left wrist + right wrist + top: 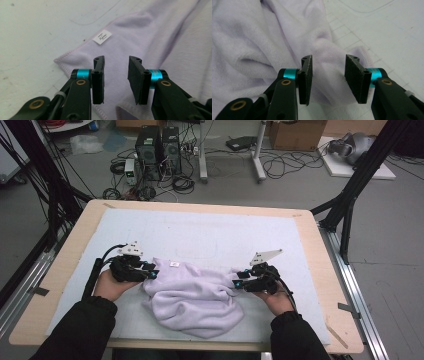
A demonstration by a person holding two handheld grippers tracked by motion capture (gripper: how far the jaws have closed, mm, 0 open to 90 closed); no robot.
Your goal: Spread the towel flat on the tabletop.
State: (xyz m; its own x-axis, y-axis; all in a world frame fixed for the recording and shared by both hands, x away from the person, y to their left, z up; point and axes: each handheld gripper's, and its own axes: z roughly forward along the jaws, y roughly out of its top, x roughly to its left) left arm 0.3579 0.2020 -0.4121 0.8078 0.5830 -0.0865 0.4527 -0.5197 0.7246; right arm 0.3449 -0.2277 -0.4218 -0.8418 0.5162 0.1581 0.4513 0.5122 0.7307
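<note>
I hold two grippers over one lilac towel (pixel 192 297) that lies crumpled at the near middle of the white mat (pixel 210 232), one white tag (pixel 174 264) on its far edge. My left gripper (pixel 151 270) stands partly open at the towel's left corner, gripping nothing. My right gripper (pixel 239 284) is likewise parted at its right end, cloth beneath the pads (pixel 306 75) but not pinched.

The towel (pixel 192 297) is soft, fuzzy and pale purple. It lies in a crumpled heap in the lower middle of the high view, with big folds and a rounded bottom edge. A small white tag (pixel 174 264) sits on its upper left part. In the left gripper view, a stitched corner (pixel 58 61) lies flat at middle left. In the right gripper view, thick bunched folds fill the left side.
</note>
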